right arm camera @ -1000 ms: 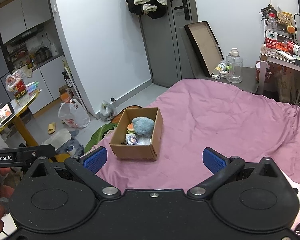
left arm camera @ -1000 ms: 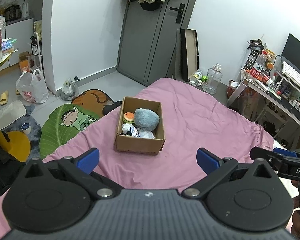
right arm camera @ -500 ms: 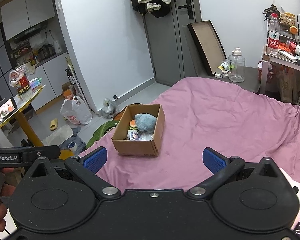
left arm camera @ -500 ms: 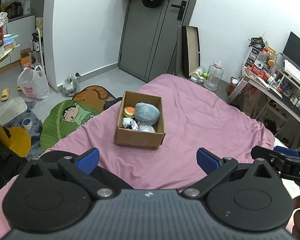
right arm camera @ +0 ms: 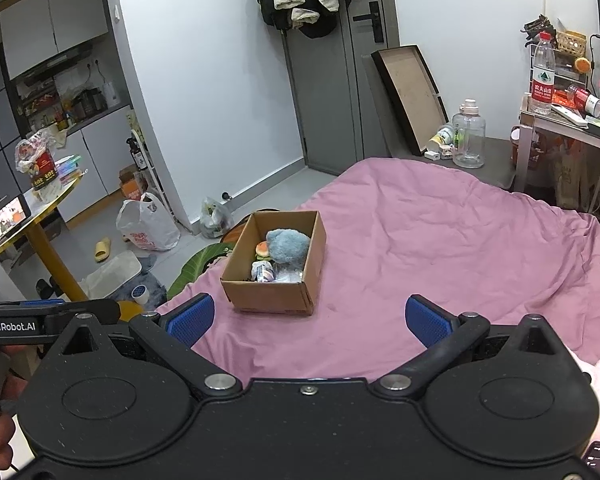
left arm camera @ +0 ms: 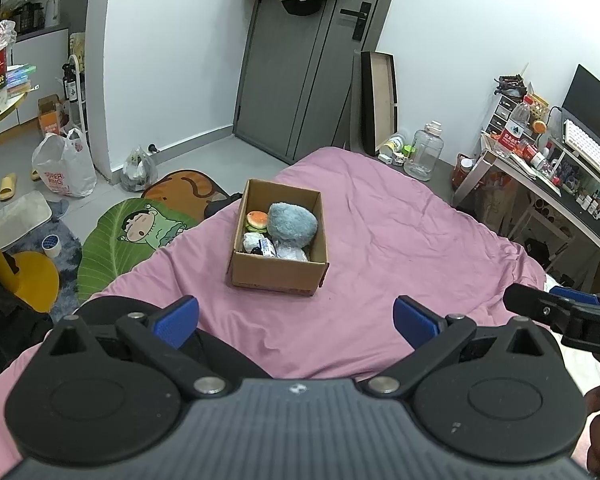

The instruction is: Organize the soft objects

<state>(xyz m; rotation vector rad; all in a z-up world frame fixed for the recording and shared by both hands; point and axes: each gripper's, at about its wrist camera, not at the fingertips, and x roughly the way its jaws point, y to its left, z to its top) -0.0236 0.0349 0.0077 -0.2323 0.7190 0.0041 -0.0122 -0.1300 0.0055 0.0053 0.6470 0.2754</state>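
Evidently, soft toys (left arm camera: 292,229) were found gathered in cardboard box (left arm camera: 277,276), set on pink bedspread (left arm camera: 400,240) for easy reach. Left gripper (left arm camera: 296,318) and right gripper (right arm camera: 310,318) were held released, empty, well short of box; sorting judged largely done.

A cardboard box (left arm camera: 278,240) sits on the bed (left arm camera: 400,240); a plush toy (left arm camera: 293,226) lies in it, right of a toy burger (left arm camera: 257,220).

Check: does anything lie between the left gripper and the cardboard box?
Only bare pink bedsheet lies between the left gripper and the cardboard box, shown in the left wrist view.
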